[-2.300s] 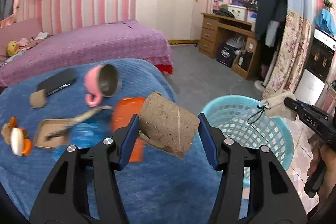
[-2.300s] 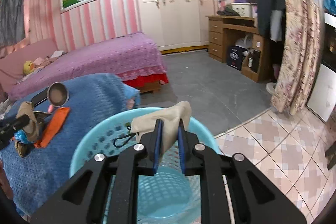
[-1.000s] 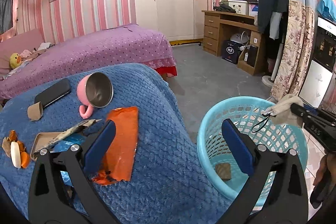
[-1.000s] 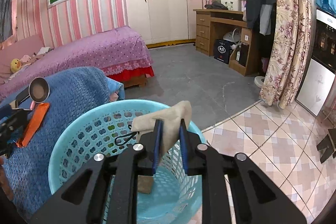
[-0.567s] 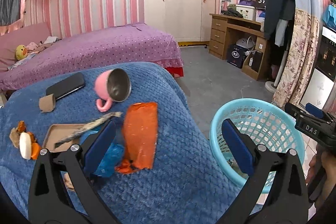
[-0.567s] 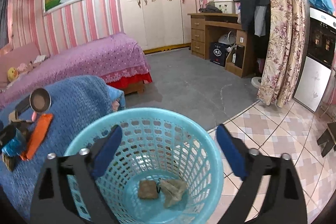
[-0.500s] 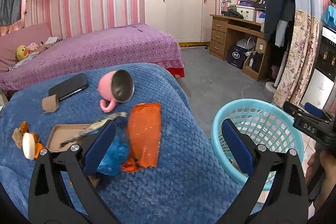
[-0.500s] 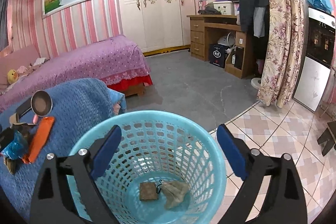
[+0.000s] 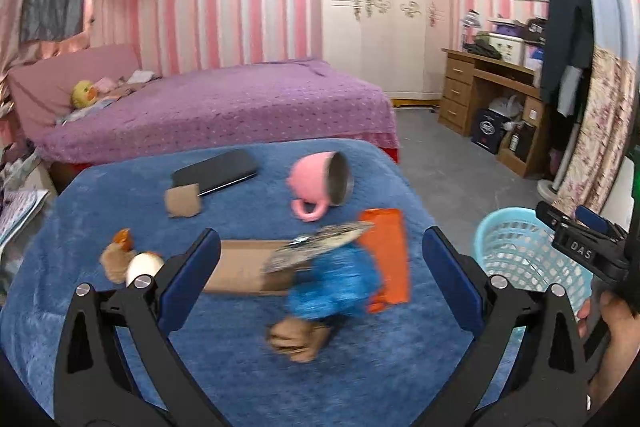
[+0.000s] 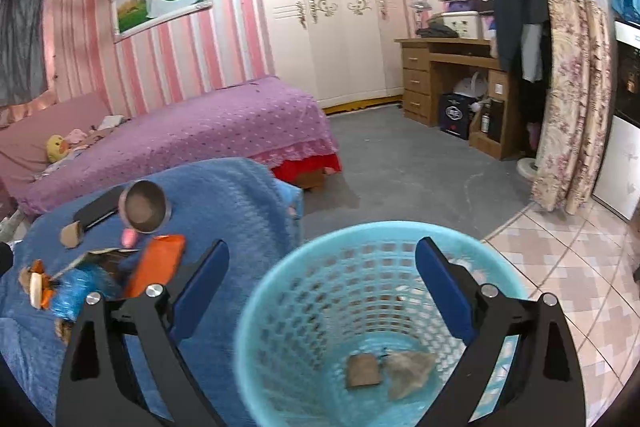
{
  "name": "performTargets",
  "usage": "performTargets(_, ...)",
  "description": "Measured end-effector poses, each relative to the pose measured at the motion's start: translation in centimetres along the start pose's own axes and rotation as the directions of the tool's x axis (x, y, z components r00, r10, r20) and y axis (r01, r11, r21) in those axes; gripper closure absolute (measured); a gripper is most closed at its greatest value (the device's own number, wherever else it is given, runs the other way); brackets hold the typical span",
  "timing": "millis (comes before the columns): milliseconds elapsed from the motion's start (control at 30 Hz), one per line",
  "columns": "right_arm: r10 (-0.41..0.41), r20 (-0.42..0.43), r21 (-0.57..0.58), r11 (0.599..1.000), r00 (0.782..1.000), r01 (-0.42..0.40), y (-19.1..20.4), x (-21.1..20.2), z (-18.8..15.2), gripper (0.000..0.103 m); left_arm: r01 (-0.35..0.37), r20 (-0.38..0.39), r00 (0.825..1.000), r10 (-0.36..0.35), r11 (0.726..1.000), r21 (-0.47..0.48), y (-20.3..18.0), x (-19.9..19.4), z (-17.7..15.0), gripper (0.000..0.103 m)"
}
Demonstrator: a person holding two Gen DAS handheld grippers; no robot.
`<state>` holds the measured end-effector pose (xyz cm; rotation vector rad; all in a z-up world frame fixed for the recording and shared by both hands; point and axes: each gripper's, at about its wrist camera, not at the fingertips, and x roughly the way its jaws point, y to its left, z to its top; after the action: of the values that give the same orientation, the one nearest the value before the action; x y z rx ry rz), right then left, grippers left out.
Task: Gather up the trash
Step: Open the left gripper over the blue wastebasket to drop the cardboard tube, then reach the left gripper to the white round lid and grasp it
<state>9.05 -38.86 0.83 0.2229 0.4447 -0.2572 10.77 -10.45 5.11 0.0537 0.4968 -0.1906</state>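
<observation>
My left gripper [image 9: 322, 255] stands open over the blue blanket [image 9: 240, 367], with nothing between its fingers. Just ahead of it lie a blue wrapper [image 9: 332, 287], an orange wrapper [image 9: 384, 259], a flat cardboard tray [image 9: 244, 271], a silvery strip [image 9: 320, 243] and a crumpled brown scrap [image 9: 298, 337]. My right gripper [image 10: 322, 263] hangs open and empty above the light blue basket [image 10: 280, 287]. In the basket's bottom lie a brown cardboard piece [image 10: 362, 369] and a crumpled beige mask [image 10: 408, 373].
On the blanket are also a tipped pink cup [image 9: 320, 183], a black phone [image 9: 216, 171], a small cardboard piece [image 9: 182, 201] and an orange-and-white toy [image 9: 132, 259]. A purple bed [image 9: 224, 107] lies behind, and a wooden desk [image 10: 448, 83] at the far right. A hand [image 9: 616, 339] holds the right gripper.
The right gripper has opened and the beige mask has dropped into the basket. The left gripper has swung left, away from the basket and over the litter on the blanket.
</observation>
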Motion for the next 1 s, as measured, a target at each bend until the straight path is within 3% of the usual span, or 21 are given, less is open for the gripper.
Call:
performTargets(433, 0.064, -0.020, -0.155, 0.986, 0.998, -0.066, 7.9, -0.6, -1.9, 0.011, -0.143, -0.049, 0.989, 0.139, 0.986, -0.082, 9.6, 1.4, -2.8, 0.006)
performTargets(767, 0.066, -0.066, -0.222, 0.972, 0.996, -0.079, 9.9, -0.1, -3.1, 0.011, -0.195, -0.120, 0.976, 0.182, 0.975, -0.107, 13.9, 3.1, -6.1, 0.006)
performTargets(1000, 0.059, -0.101, -0.235, 0.969, 0.993, -0.081, 10.4, 0.8, -3.6, 0.011, -0.230, -0.153, 0.966, 0.208, 0.963, -0.142, 16.9, 4.2, -6.7, 0.006)
